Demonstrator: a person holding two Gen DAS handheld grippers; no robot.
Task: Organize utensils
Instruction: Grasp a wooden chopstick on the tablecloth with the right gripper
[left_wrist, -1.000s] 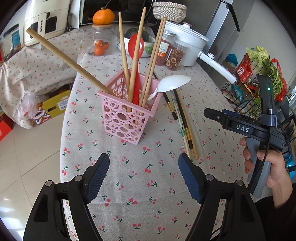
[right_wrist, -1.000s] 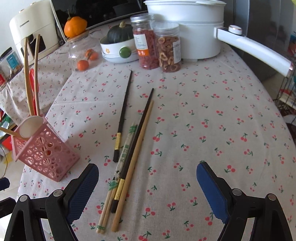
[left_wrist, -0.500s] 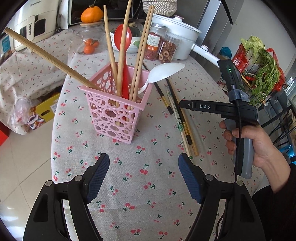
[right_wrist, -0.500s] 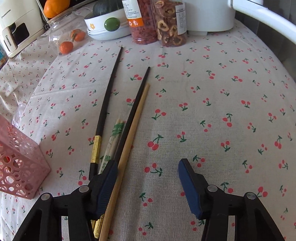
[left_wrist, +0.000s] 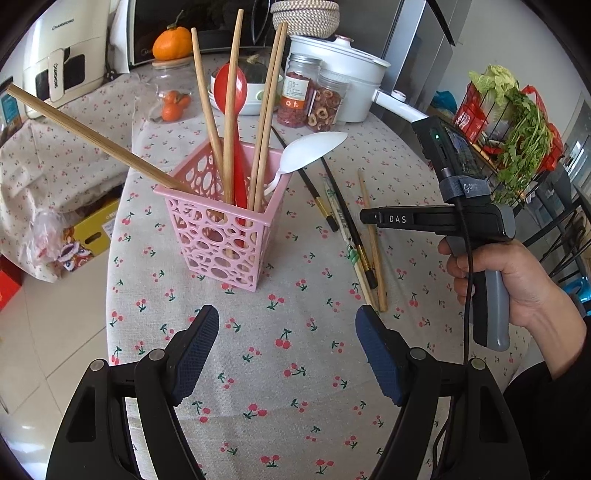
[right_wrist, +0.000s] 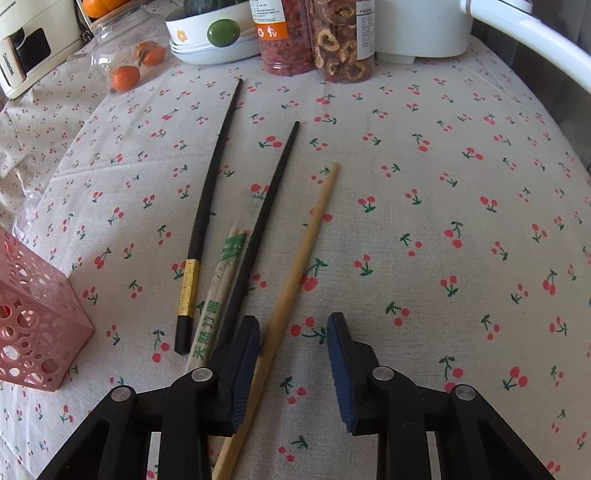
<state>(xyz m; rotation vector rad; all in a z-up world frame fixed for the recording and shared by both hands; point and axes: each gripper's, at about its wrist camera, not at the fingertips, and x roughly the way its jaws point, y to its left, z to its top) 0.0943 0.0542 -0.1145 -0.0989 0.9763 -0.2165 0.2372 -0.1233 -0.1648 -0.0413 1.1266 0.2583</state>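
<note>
A pink openwork basket (left_wrist: 221, 236) stands on the cherry-print tablecloth (left_wrist: 295, 387), holding several wooden chopsticks, a red spoon (left_wrist: 231, 86) and a white spoon (left_wrist: 314, 147). My left gripper (left_wrist: 286, 347) hovers open in front of it, with nothing between its fingers. On the cloth lie a gold-banded black chopstick (right_wrist: 210, 192), a second black one (right_wrist: 266, 206), a paper-wrapped pair (right_wrist: 218, 291) and a wooden chopstick (right_wrist: 306, 240). My right gripper (right_wrist: 293, 350) is low over them, its jaws closing. The wooden chopstick lies between them against the left pad (right_wrist: 245, 354); the right pad stands apart.
Two food jars (right_wrist: 284, 33), a white bowl (right_wrist: 214, 37), a white pot (right_wrist: 421, 26) and a glass jar with oranges (right_wrist: 125, 74) line the table's far side. The basket (right_wrist: 33, 325) stands left of the right gripper. A vegetable rack (left_wrist: 517, 122) stands beyond the table's right edge.
My right gripper came down over the loose chopsticks and its jaws narrowed a lot. The wooden chopstick swung right, away from the black one. The left gripper stayed open.
</note>
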